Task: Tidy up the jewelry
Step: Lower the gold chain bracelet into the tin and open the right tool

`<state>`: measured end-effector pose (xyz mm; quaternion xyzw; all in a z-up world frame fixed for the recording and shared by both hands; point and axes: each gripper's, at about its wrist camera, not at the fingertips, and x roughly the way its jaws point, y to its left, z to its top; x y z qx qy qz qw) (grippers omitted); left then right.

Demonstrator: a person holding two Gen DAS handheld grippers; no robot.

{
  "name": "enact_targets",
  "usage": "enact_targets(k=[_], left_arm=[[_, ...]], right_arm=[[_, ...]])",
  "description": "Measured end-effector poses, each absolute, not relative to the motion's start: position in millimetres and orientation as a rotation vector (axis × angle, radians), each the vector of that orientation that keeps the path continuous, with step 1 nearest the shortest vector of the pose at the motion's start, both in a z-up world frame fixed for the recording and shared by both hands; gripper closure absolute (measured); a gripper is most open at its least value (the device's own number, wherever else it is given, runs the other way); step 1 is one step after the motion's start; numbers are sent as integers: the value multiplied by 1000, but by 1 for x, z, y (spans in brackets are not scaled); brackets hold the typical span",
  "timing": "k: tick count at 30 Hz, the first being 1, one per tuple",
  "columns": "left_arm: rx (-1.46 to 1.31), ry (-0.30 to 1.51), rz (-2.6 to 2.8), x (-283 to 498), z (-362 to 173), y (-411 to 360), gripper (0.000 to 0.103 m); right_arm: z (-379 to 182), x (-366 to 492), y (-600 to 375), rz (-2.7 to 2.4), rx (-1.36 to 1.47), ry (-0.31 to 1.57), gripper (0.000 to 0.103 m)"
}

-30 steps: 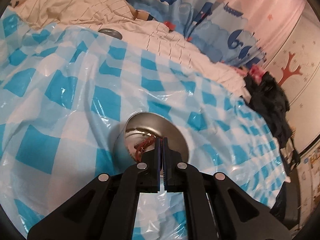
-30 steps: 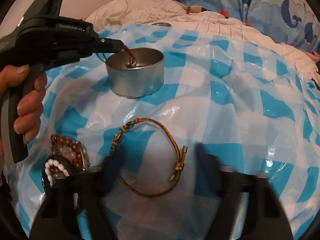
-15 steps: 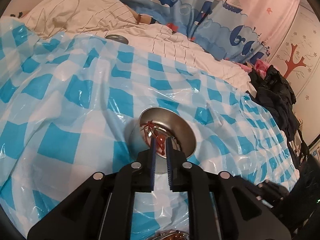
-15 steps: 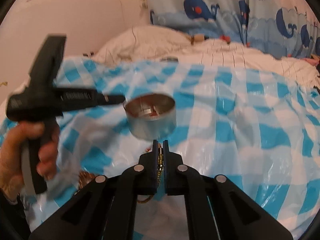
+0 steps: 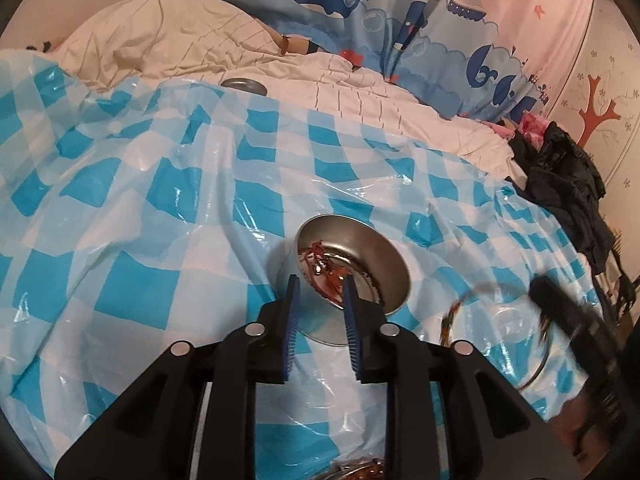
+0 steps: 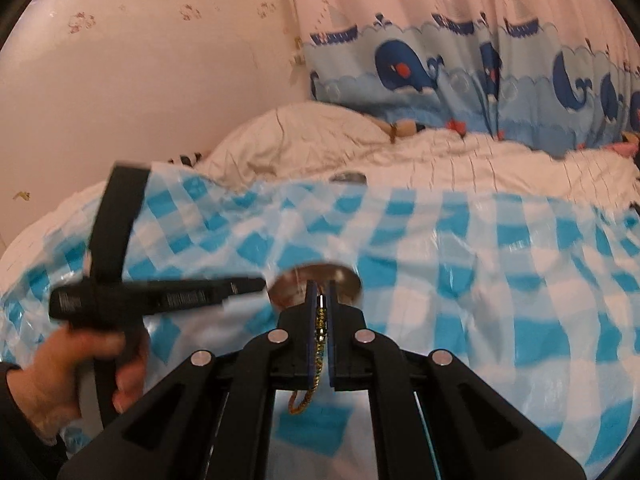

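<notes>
We saw the tin (image 5: pixel 352 276) on the plastic sheet (image 5: pixel 160 200), cord bracelet (image 5: pixel 326 276) inside; lid (image 5: pixel 244 85) at 11 o'clock, clothes pile (image 5: pixel 568 184) at 2.

The beaded jewelry (image 5: pixel 360 474) is cut off by the bottom edge; the right gripper (image 5: pixel 568 320) is motion-blurred.

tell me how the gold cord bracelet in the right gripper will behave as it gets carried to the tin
Likely floppy: the bracelet hangs limp below the right gripper, which is shut on it. Probably light, so it may swing; it blurs in the left view. It should drop easily into the open tin.
</notes>
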<state>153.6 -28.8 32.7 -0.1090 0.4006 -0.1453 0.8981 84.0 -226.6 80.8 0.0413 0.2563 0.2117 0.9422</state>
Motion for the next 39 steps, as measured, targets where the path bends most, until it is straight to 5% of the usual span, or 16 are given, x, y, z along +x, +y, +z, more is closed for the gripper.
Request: enact_targets(k=[9,12,15,32,39], left_arm=[[-186,839,-279,155,24,-28,79],[-185,844,-277,154,21,-29,77],[-186,847,-273,154,19,-29,74],[-402,875,-178,175,-11,1,57],[-406,846,-103,177,-10,12,43]], right_arm=[[78,136,-215,434,145,471,98],[53,161,-207,465,153,583,98],[22,170,-208,438,175,676,60],[-13,192,-271,368,481,788,59],[-4,190,-257,367,432,768,42]])
